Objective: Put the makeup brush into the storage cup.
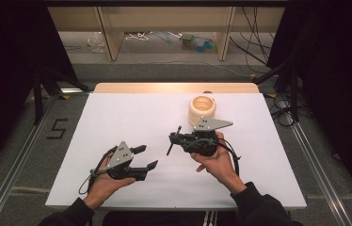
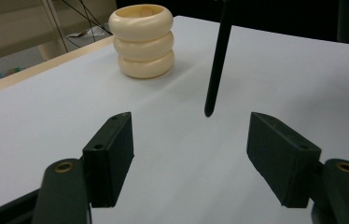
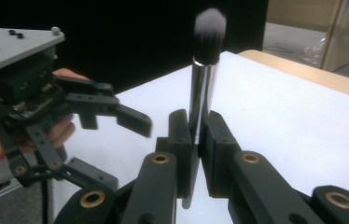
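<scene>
Here the right tool (image 1: 176, 140) clamps a makeup brush (image 3: 203, 88) upright; the cream ringed holder (image 1: 202, 109) sits at one o'clock, left tool (image 1: 146, 157) released.

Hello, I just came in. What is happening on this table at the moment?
A person works at a white table with a gripper in each hand. The right gripper is shut on a makeup brush, gripping its metal part with the bristles pointing up. The left gripper is open, holds nothing, and faces the brush. A cream holder shaped like stacked rings stands at the far side, just beyond the right gripper.
</scene>
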Demonstrator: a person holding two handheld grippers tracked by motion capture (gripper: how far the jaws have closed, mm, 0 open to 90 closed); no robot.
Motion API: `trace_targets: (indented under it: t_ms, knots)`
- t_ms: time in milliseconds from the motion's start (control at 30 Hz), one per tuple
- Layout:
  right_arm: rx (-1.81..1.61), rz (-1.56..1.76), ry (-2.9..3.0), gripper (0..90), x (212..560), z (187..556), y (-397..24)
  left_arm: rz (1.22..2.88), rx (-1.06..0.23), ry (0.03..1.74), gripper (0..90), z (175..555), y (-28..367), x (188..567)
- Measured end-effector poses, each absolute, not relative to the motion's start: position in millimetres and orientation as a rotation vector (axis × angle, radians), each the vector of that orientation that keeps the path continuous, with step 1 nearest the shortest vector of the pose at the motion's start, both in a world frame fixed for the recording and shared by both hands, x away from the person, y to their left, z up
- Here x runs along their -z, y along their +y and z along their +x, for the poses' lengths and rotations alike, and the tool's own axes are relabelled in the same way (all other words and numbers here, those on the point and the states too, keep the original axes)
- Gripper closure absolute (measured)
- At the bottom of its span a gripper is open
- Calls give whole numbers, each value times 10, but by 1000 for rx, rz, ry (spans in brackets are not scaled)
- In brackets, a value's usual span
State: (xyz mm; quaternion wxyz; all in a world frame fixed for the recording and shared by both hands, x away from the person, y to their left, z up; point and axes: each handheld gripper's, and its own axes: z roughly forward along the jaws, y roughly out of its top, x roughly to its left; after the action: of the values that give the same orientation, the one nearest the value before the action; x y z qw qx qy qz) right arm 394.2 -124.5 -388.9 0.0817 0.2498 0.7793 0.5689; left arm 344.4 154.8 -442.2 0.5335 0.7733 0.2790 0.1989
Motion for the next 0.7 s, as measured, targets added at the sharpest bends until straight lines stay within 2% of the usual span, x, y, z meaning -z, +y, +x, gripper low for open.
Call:
trace_targets:
  t_ms: [400, 700]
  knots:
    - [-1635, 774, 2297, 838, 3819, 4018, -1397, 1806, -504, 715, 303, 3426, 1754, 4423]
    - [-1593, 787, 2286, 838, 3784, 4072, -1486, 1789, -516, 751, 250, 3409, 1792, 4424]
